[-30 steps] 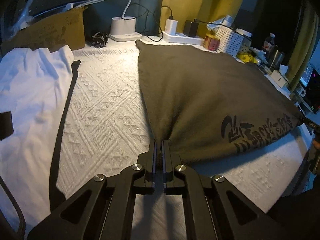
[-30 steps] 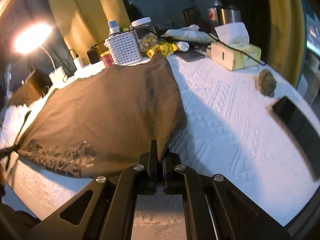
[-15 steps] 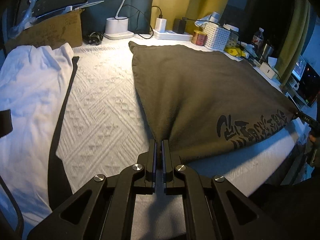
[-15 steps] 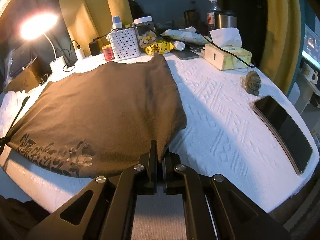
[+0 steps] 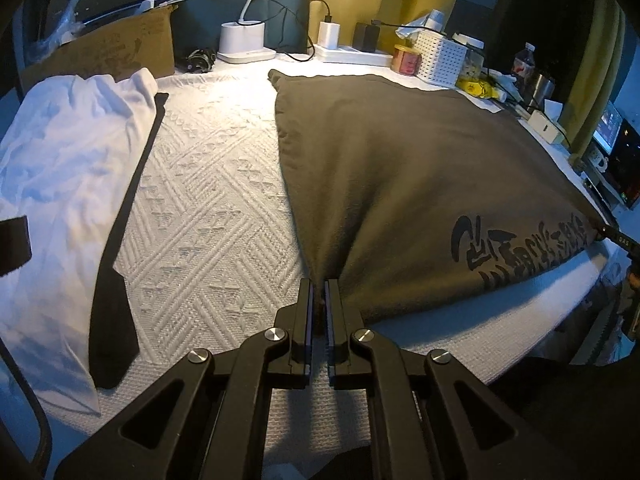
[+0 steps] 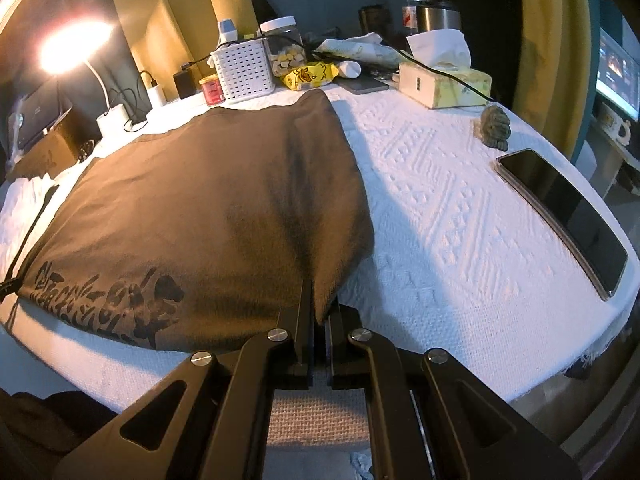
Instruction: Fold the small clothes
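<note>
1. Your left gripper, at the bottom centre of the left wrist view, is clamped on one near corner of the dark olive-brown printed T-shirt. Its jaws have just eased a touch, with cloth still pinched between them.
2. Your right gripper is closed tight on the other near corner.
3. Over the last second you have drawn both corners toward the near edge of the white embossed tablecloth, so the shirt now lies stretched flat, its black lettering at the lower right. That looks like smoothing done, ready for the first fold.
4. At the left of the left view lie a crumpled white garment and a black strap, apart from the shirt.
5. In the right view a black phone lies at the right edge.
6. Farthest back stand a white perforated basket, a tissue box and a lit desk lamp.
</note>
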